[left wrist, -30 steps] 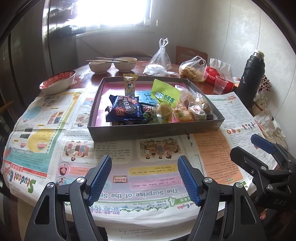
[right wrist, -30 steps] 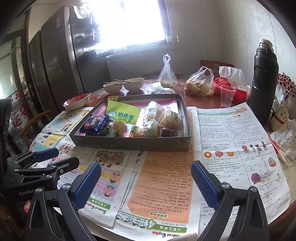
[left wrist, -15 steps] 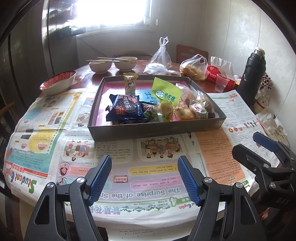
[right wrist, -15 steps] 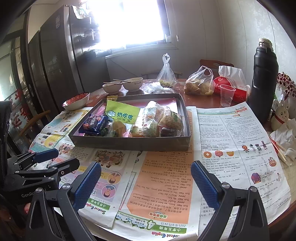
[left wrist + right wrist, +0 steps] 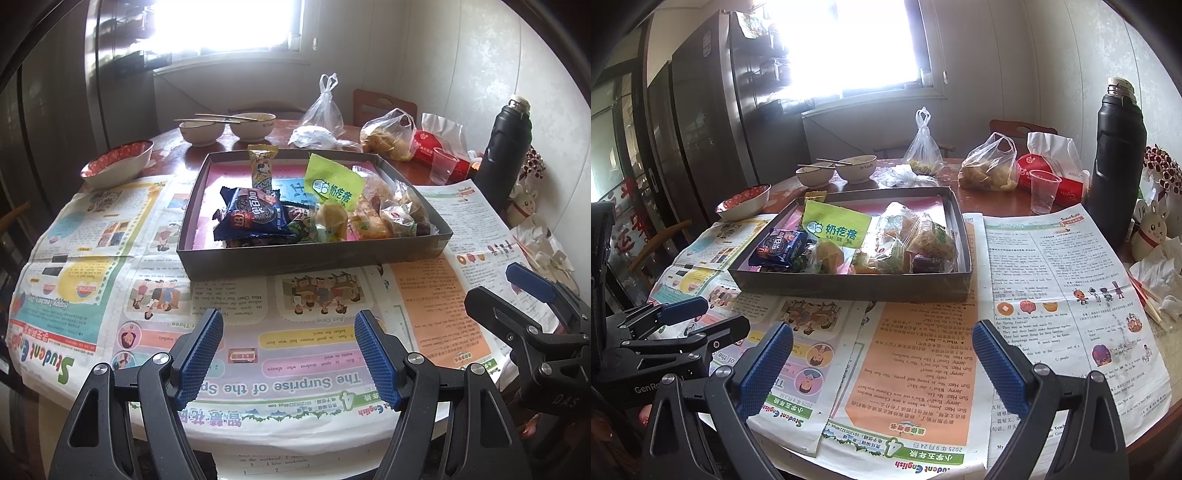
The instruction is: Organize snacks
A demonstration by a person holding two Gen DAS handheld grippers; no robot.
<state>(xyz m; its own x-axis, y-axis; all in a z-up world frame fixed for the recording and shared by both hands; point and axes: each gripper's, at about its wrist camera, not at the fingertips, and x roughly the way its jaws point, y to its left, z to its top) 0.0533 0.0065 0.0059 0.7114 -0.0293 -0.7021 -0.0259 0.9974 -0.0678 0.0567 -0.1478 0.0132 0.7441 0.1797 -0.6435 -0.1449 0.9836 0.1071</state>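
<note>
A shallow grey box [image 5: 314,258] [image 5: 849,286] on a newspaper-covered round table holds a pile of snacks at its near side: a blue cookie pack [image 5: 255,218] [image 5: 779,247], a green packet [image 5: 332,188] [image 5: 834,229], a yellow bar [image 5: 261,166] standing at the back, and several clear-wrapped pastries [image 5: 402,214] [image 5: 916,240]. My left gripper [image 5: 288,354] is open and empty, hovering near the table's front edge. My right gripper [image 5: 882,363] is open and empty, to its right, also short of the box.
Behind the box stand two bowls with chopsticks [image 5: 229,127], a red-patterned bowl [image 5: 118,166], plastic bags [image 5: 388,134], a red tissue pack [image 5: 1052,173], a clear cup [image 5: 1043,192] and a tall black flask [image 5: 1115,162]. Crumpled tissues [image 5: 1156,269] lie at the right edge.
Both grippers have drawn back slightly from the box. Both stay open and empty; nothing on the table has moved.
</note>
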